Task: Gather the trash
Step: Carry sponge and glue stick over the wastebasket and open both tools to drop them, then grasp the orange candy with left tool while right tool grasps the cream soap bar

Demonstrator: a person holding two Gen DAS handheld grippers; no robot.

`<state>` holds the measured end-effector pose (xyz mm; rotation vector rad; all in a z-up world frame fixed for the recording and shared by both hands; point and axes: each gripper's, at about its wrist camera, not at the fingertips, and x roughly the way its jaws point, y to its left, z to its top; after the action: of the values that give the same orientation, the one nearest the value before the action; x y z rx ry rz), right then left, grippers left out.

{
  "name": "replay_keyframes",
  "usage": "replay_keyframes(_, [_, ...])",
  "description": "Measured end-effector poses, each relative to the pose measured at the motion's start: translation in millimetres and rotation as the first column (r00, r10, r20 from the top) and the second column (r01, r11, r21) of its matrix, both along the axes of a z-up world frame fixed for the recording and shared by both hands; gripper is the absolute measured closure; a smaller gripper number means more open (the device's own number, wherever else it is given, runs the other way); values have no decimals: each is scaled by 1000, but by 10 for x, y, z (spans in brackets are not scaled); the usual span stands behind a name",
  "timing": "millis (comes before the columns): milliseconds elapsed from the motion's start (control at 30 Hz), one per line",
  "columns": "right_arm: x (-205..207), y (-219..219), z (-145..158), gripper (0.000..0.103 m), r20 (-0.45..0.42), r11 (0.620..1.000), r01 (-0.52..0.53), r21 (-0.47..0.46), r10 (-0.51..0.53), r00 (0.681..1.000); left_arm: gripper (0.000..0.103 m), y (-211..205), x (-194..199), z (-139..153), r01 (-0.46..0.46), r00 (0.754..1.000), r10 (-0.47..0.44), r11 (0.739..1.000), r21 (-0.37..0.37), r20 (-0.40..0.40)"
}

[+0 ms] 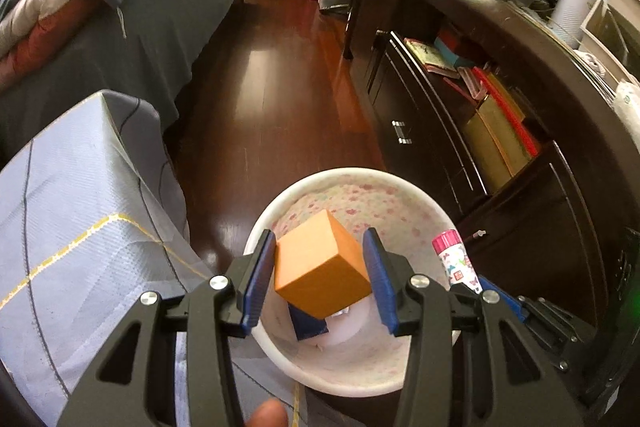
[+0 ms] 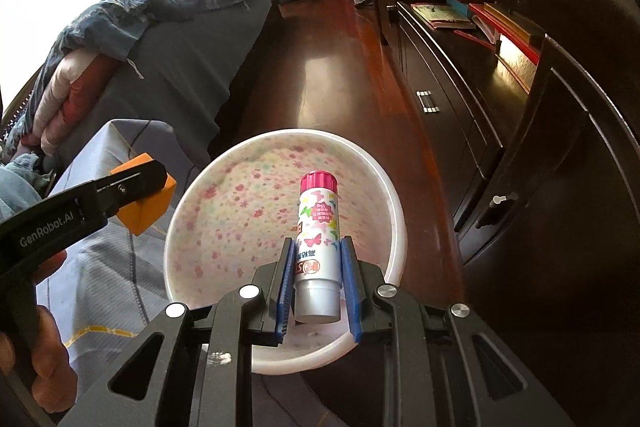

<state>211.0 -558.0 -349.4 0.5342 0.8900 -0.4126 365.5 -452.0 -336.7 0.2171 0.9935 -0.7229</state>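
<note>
Left gripper (image 1: 320,279) clamped on orange block (image 1: 320,267), lower centre, over white floral bin (image 1: 352,383). Dark blue item (image 1: 310,325) at bin bottom. Right gripper (image 2: 318,289) pinching glue stick (image 2: 318,251) above bin rim (image 2: 394,203), lower centre.

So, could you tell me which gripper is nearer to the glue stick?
Right. The right gripper has the glue stick between its fingers above the bin; the left gripper, beside it, holds an orange block.
</note>
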Motion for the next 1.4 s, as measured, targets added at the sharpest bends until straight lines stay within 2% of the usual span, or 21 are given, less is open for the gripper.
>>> replay_keyframes(533, [120, -52, -33, 79, -9, 1000, 13, -22, -13, 1000, 56, -1, 101, -44, -14, 1000, 14, 1000, 18, -15])
replay_keyframes(800, [70, -10, 56, 79, -5, 999, 12, -34, -12, 1000, 38, 7, 113, 16, -16, 1000, 16, 1000, 7, -10])
replay_keyframes(1067, [14, 87, 194, 78, -1, 999, 2, -38, -2, 1000, 36, 141, 61, 234, -30, 999, 31, 999, -29, 9])
replay_keyframes(1200, [-51, 201, 350, 69, 12, 999, -13, -48, 13, 1000, 36, 327, -29, 462, -48, 998, 50, 997, -59, 38])
replay_keyframes(1267, [-90, 278, 446, 62, 24, 998, -22, -57, 24, 999, 34, 458, -81, 575, -67, 996, 71, 996, -63, 59])
replay_keyframes(1333, [-131, 374, 553, 49, 43, 997, -34, -62, 37, 998, 33, 607, -127, 675, -94, 992, 98, 994, -59, 76])
replay_keyframes(1400, [-164, 498, 674, 46, 61, 996, -54, -73, 59, 996, 32, 791, -182, 781, -122, 987, 128, 990, -70, 93])
